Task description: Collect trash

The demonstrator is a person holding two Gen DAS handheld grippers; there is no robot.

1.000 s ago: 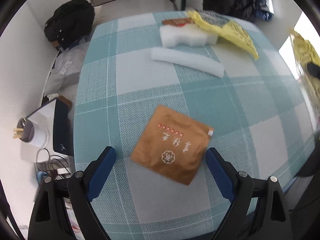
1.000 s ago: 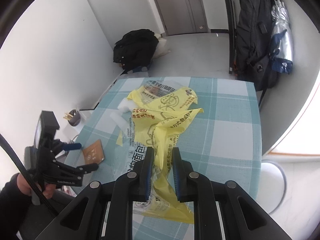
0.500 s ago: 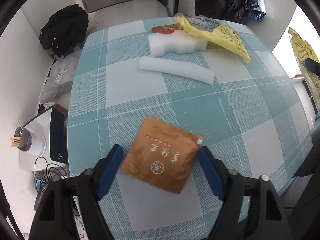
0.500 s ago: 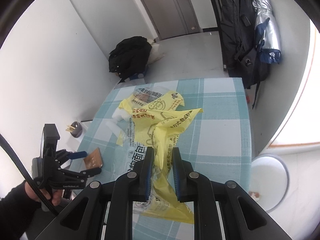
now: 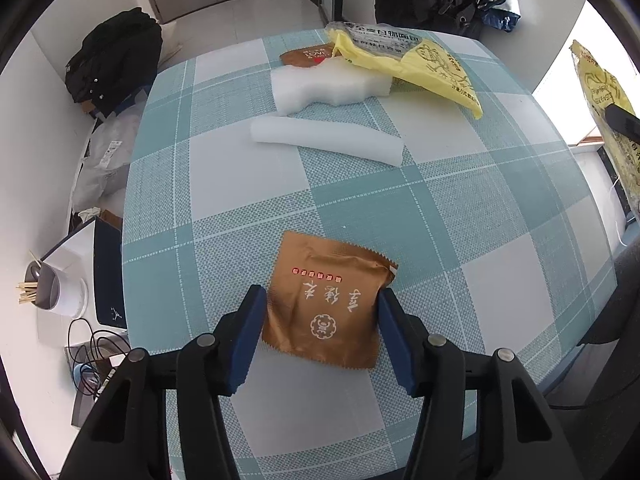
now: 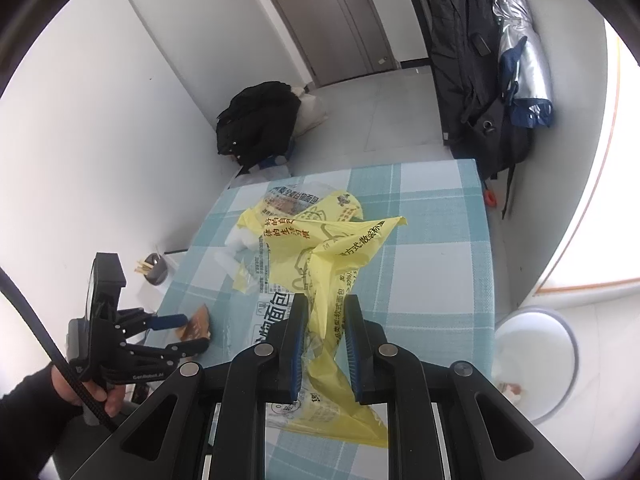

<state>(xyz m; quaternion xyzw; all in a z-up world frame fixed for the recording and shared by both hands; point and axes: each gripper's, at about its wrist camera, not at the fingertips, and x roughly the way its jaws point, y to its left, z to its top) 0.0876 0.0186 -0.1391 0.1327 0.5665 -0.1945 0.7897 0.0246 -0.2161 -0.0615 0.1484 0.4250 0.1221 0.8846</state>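
A brown foil packet (image 5: 328,300) lies on the checked tablecloth near the front edge. My left gripper (image 5: 322,306) is open, its blue pads on either side of the packet and touching its edges; it also shows in the right wrist view (image 6: 188,330) beside the packet (image 6: 196,322). My right gripper (image 6: 324,320) is shut on a yellow plastic bag (image 6: 320,248) and holds it above the table; the bag's edge shows at the right of the left wrist view (image 5: 604,96).
Two white foam pieces (image 5: 326,140) (image 5: 328,86), a second brown packet (image 5: 306,56) and a yellow wrapper (image 5: 408,60) lie at the far side of the table (image 5: 480,220). A black backpack (image 6: 258,120) sits on the floor, a white bin (image 6: 532,360) to the right.
My left gripper has moved forward over the brown packet and its jaws have narrowed until they touch its sides. The right gripper has risen a little with the bag.
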